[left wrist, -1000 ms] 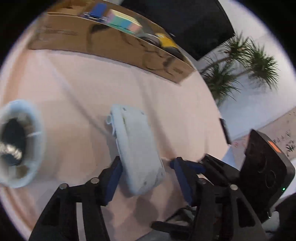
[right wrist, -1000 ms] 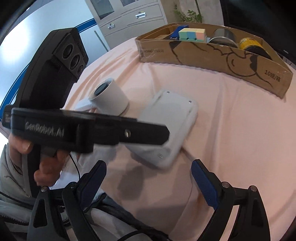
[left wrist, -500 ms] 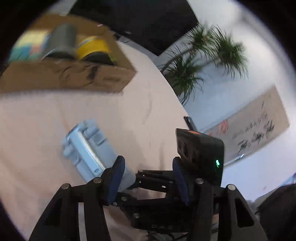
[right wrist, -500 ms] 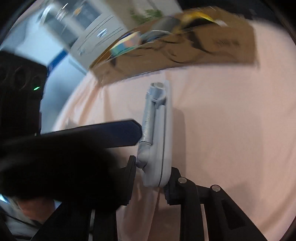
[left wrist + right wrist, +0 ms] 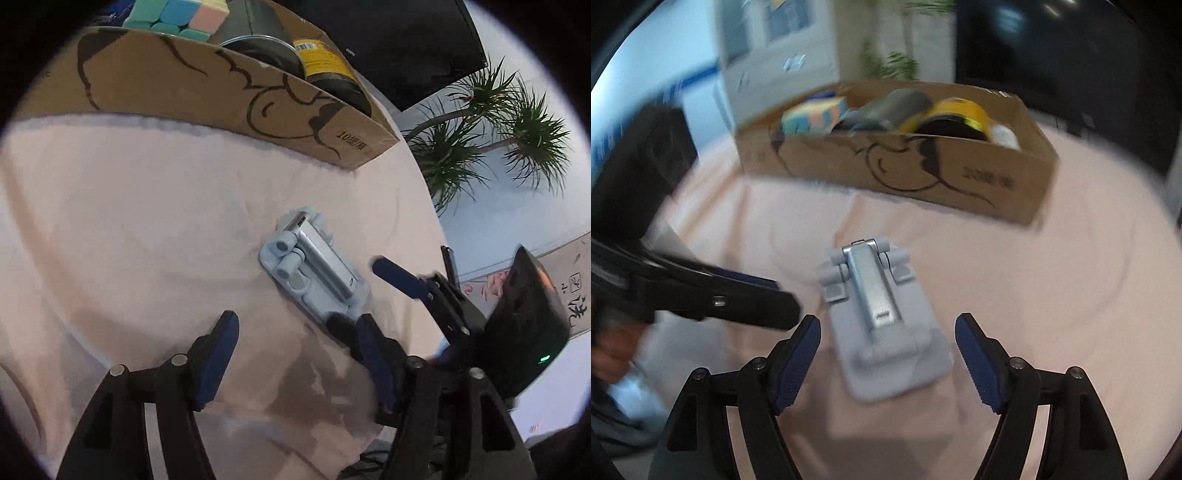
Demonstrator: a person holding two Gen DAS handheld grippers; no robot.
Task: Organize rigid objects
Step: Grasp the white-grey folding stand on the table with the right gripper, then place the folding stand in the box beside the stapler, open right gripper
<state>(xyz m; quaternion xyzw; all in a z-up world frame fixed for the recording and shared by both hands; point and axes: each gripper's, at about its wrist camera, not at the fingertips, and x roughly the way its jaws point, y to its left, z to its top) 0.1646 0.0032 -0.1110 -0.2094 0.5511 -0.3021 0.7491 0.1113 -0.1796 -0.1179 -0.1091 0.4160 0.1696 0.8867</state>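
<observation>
A grey folding stand (image 5: 882, 325) with a metal arm lies flat on the pink tablecloth, hinge end toward the box. My right gripper (image 5: 886, 354) is open, its blue pads on either side of the stand's near end, not touching it. The stand also shows in the left wrist view (image 5: 314, 277), ahead and right of my open, empty left gripper (image 5: 295, 354). The right gripper's fingers (image 5: 402, 284) reach beside the stand there. A cardboard box (image 5: 897, 166) at the back holds a pastel cube (image 5: 816, 114), a grey can (image 5: 886, 107) and a yellow-lidded jar (image 5: 953, 114).
The box also shows in the left wrist view (image 5: 207, 92) at the top. The round table's edge curves on the right (image 5: 424, 206), with a potted palm (image 5: 491, 129) and a dark screen (image 5: 399, 44) beyond. The left gripper's body (image 5: 713, 302) juts in at the left.
The stand has been turned from standing on edge to lying flat with its arm up. Both grippers have opened and let it go; the left pulled back leftward.
</observation>
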